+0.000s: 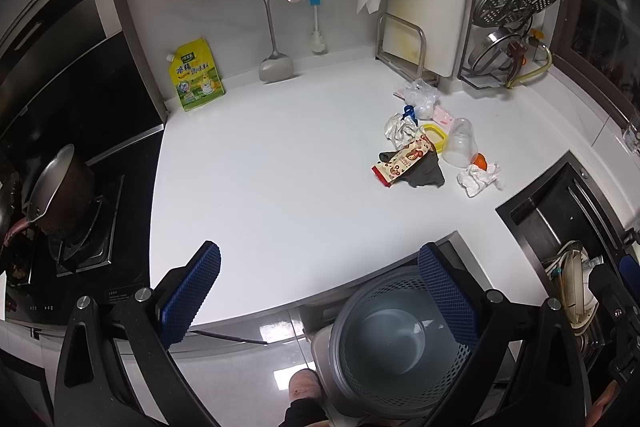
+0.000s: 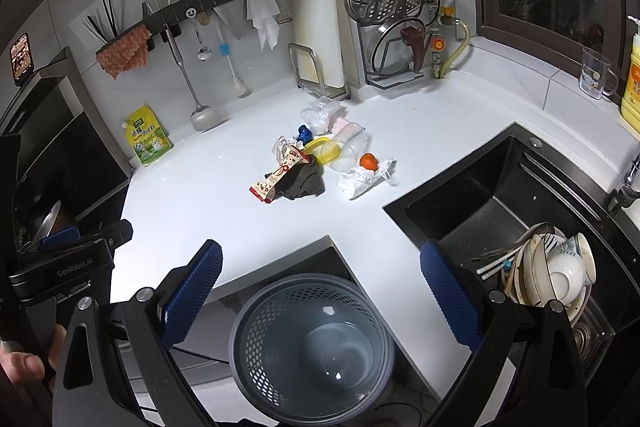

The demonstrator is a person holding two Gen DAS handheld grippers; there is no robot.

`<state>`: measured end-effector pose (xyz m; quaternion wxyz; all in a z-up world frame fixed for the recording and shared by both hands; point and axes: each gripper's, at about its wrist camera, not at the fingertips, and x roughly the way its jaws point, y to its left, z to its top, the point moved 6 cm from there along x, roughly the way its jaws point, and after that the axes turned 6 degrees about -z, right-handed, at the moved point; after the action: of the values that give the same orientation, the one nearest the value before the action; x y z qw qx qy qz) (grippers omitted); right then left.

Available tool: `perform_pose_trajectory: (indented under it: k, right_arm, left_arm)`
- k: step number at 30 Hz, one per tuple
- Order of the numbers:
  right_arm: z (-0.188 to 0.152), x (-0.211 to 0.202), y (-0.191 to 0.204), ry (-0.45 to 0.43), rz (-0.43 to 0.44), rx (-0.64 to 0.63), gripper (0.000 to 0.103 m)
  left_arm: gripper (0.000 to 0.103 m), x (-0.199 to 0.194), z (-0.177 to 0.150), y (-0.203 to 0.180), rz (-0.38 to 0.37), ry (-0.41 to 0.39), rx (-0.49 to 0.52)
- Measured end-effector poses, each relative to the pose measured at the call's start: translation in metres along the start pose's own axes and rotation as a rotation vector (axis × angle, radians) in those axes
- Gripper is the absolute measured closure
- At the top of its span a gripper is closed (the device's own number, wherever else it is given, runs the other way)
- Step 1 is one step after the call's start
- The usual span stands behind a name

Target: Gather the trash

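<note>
Blue-padded fingers of the left gripper (image 1: 320, 293) stood wide apart, empty, above the counter's front edge; the right gripper (image 2: 322, 301) was likewise spread and empty over the perforated grey bin (image 2: 312, 349) on the floor. Both pointed toward the trash pile (image 2: 320, 163) mid-counter, well apart from them: a snack wrapper (image 2: 280, 175), crumpled tissue (image 2: 362, 179), and perhaps a dark rag (image 2: 304, 183).

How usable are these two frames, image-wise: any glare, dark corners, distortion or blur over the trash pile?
Left wrist view: strong fisheye bending at the edges, black corners, the stove side dim, floor glare by the bin; the trash pile is sharp. Right wrist view: same bowing and vignette, the white counter bright around the pile, sink dark but readable.
</note>
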<state>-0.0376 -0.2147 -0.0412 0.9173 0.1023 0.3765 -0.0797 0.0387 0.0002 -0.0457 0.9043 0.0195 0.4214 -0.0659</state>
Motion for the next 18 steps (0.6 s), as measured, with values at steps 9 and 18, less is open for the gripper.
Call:
perform_pose_trajectory:
  k: [9, 18]
  right_arm:
    - [0.0002, -0.0008, -0.0003, -0.002, 0.001, 0.001, 0.008]
    - [-0.0018, 0.0008, -0.0003, -0.002, 0.003, 0.002, 0.008]
  left_arm:
    - [0.006, -0.0002, 0.0, -0.0001, 0.001, -0.003, 0.001]
    - [0.006, 0.0, 0.0, 0.0002, 0.003, -0.001, 0.001]
